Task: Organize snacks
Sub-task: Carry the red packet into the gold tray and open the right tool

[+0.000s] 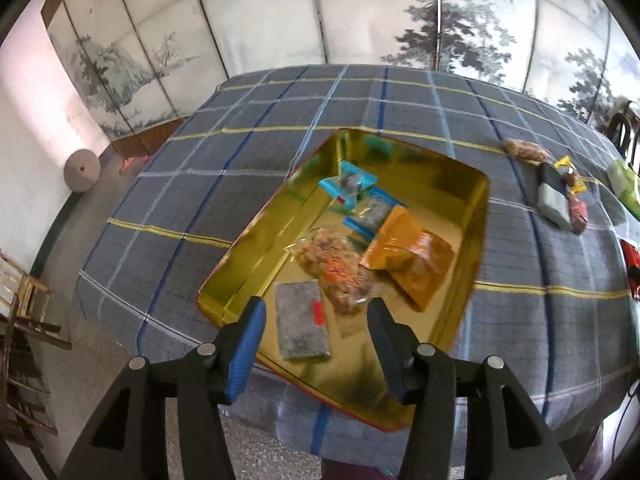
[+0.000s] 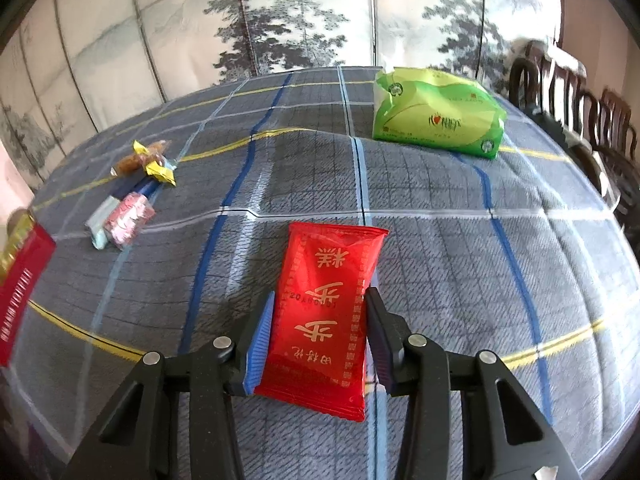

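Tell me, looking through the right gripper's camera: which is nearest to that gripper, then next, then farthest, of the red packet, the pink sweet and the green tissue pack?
1. Red packet: right between the right gripper's fingers.
2. Pink sweet: off to the left, farther across the checked cloth.
3. Green tissue pack: at the far right, near the table's back edge.

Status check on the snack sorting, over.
Left gripper open over gold tin. Right gripper shut on red packet. Path to tin looks clear.
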A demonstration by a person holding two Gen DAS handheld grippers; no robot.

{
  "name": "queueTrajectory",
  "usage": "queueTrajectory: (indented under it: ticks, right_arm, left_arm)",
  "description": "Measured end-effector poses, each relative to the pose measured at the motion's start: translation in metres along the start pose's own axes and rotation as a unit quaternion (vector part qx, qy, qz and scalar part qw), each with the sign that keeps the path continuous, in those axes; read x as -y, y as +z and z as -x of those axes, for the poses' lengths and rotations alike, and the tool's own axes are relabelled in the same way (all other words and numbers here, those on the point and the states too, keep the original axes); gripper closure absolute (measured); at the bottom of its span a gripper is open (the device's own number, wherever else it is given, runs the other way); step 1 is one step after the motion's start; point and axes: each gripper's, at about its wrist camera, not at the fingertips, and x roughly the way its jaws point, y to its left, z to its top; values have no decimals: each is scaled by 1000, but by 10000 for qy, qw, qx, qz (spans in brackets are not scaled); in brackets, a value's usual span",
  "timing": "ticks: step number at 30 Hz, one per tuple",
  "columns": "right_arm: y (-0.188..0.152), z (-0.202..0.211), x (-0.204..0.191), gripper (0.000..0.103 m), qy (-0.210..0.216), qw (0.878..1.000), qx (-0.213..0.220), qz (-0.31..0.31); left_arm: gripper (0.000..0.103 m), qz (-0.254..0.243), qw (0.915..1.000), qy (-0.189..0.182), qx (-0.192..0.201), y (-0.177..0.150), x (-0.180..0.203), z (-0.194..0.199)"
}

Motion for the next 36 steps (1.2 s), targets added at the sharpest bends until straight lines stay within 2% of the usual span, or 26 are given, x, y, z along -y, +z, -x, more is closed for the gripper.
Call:
queueTrajectory:
  ticks: [5,9,15,20,23,27,30,36]
  right_arm:
    - [1,18,-11,63,383,9992,51,-95]
    - [10,37,-46,63,865,9961,176,75]
    - [28,57,-142,63,1886,9791,205,729]
    - [39,53,-233,63,2564,9572,85,1344]
    - [47,37,-284,63,2954,9419,-157,1589]
    - [48,8,-336,63,3038,9312,-408,1973]
    - [47,-11,-357,63,3044,9264,-600,2132]
    - [41,-48,-381,63,2736,9297,-888,2298]
  left_arm:
    - [49,-183,9995,-111,245,-7,17,21]
    - [49,-242,9990,-201,329,-10,23,30]
    - [49,96,9993,-199,312,-13,6,30]
    - [49,228,9995,-41,225,-18,-10,26]
    - [49,227,9994,80,239,-22,-16,26]
    - [49,140,9992,262,262,-23,-20,25]
    - [49,95,9989,359,300,-21,-23,25]
    - [49,18,9980,510,365,-17,-26,22]
